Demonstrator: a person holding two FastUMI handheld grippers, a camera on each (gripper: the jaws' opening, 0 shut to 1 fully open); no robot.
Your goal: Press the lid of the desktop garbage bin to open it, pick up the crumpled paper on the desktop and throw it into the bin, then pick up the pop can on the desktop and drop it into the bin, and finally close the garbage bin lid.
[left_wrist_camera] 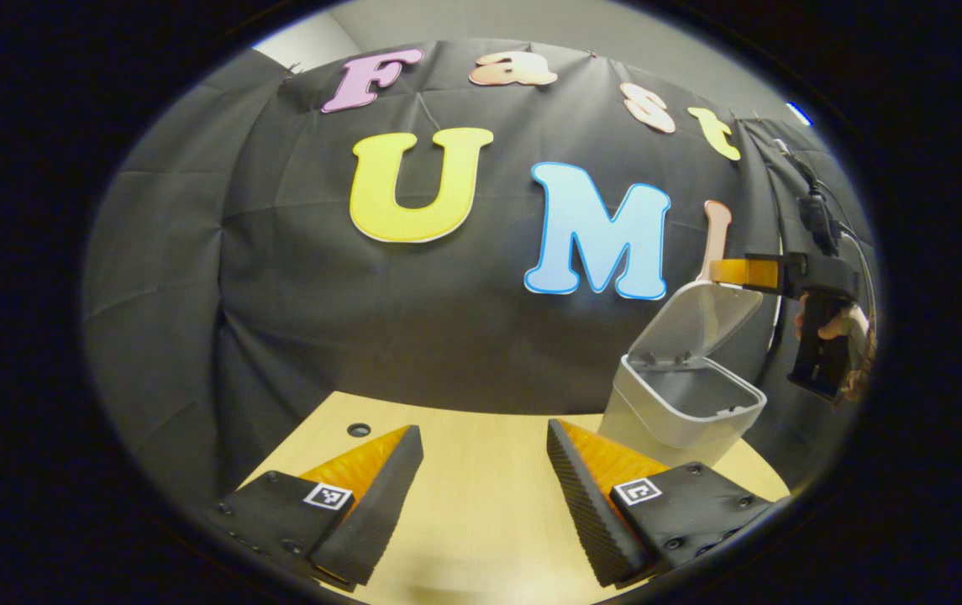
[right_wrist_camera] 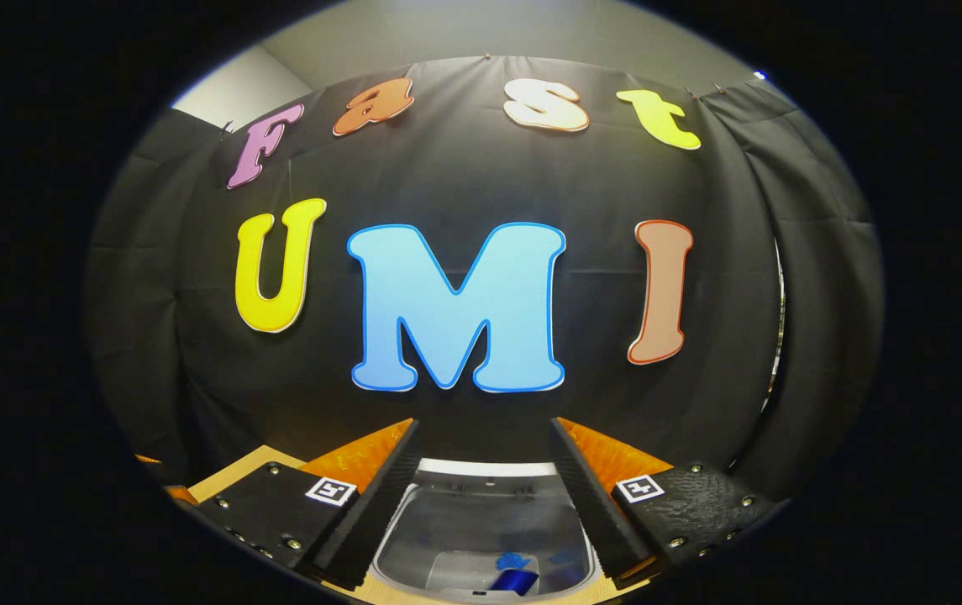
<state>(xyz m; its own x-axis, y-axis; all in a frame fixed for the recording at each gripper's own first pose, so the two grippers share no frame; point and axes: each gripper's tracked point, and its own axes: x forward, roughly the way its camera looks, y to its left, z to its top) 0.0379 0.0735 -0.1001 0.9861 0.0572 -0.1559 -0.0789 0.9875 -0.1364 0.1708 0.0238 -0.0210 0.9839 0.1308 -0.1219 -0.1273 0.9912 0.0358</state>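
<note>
In the left gripper view we hold our left gripper (left_wrist_camera: 485, 470) with fingers apart over the pale wooden tabletop (left_wrist_camera: 481, 521), left of the white plastic desktop bin (left_wrist_camera: 682, 412), whose lid (left_wrist_camera: 703, 315) stands raised. Above the bin, our right gripper (right_wrist_camera: 485, 496) hangs fingers spread; a blue pop can (right_wrist_camera: 512, 580) lies inside.

Your bin (left_wrist_camera: 672, 402) at the right of the left gripper view looks like smooth matt plastic, its raised lid (left_wrist_camera: 703, 315) the same. The table (left_wrist_camera: 481, 487) under your fingers is pale, smooth wood-look board. Low in the right gripper view, a glossy can (right_wrist_camera: 512, 580) lies inside the bin.
</note>
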